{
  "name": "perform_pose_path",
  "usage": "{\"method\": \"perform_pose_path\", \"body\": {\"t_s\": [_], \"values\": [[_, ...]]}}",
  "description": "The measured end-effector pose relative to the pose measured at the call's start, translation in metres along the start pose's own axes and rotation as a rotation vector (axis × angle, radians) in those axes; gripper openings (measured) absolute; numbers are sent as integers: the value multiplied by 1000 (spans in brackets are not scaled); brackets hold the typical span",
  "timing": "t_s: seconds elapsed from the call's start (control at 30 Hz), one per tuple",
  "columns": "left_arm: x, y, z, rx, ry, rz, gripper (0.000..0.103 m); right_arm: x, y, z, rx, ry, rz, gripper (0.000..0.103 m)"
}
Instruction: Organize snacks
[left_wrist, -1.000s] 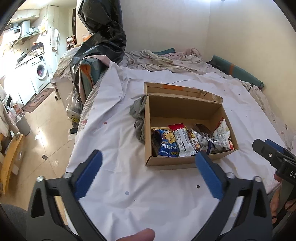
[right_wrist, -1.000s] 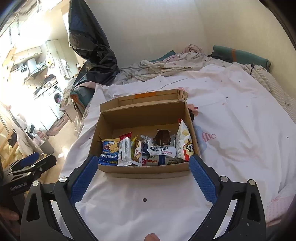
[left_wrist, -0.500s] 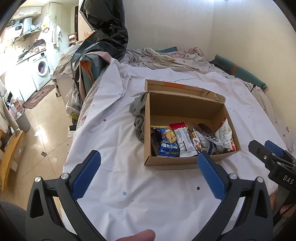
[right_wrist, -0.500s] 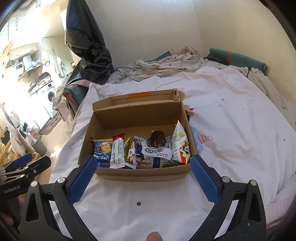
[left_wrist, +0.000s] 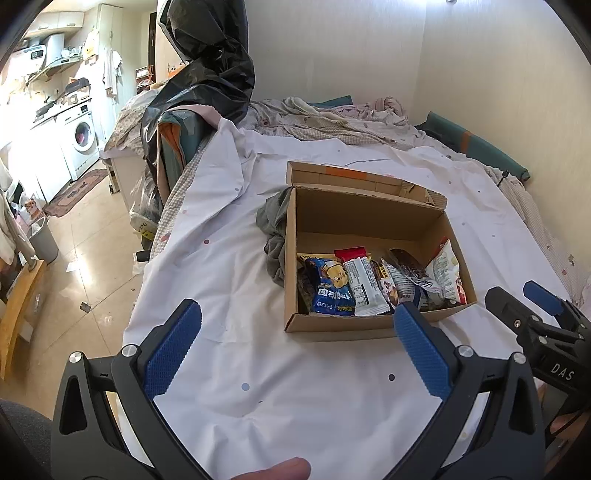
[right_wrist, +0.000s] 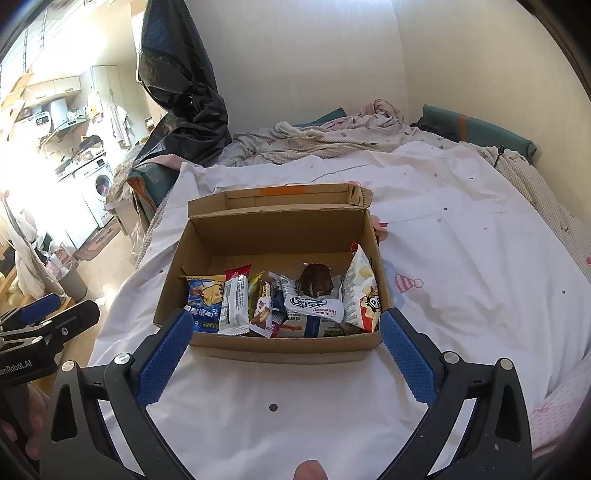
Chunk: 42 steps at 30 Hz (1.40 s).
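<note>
A cardboard box (right_wrist: 273, 284) of snack packets (right_wrist: 280, 302) sat on a bed (right_wrist: 461, 258) covered with a white dotted sheet, its lid flap folded back on the side away from the cameras. The packets were bunched along the box's near wall, leaving the far half of its floor bare. Both tools hovered short of the box's near wall, neither touching it: the left gripper (left_wrist: 295, 347) had its blue-padded jaws spread wide and held nothing, and the right gripper (right_wrist: 286, 354) was likewise wide and empty.

From the box's left end the row ran from a blue cartoon-printed bag (right_wrist: 205, 301) through a white bar wrapper (right_wrist: 233, 304) and a white pouch with dark lettering (right_wrist: 314, 306) topped by a clear-wrapped chocolate cake (right_wrist: 316, 282), to a white-and-red chip bag (right_wrist: 360, 295) leaning on the right wall.

The packets looked light, thin and crinkly, likely slick under the pads; the air-filled bags would probably give under pressure and the cake could crush. A pinch on a sealed top edge or a bar's flat middle seemed the safest hold. A grey cloth (left_wrist: 275, 236) lay bunched against the box's left wall.
</note>
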<state>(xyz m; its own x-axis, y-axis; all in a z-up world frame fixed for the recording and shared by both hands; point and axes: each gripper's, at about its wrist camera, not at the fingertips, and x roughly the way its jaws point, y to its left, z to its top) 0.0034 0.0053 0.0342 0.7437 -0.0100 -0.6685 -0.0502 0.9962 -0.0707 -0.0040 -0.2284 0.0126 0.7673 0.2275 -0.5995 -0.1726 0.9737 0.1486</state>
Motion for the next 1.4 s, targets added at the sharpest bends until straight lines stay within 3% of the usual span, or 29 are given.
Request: {"method": "perform_pose_path", "body": {"t_s": [1.4], "values": [[0,-1,0,-10,2,-3,103,0,-2,1,9,-1,-7,103]]}}
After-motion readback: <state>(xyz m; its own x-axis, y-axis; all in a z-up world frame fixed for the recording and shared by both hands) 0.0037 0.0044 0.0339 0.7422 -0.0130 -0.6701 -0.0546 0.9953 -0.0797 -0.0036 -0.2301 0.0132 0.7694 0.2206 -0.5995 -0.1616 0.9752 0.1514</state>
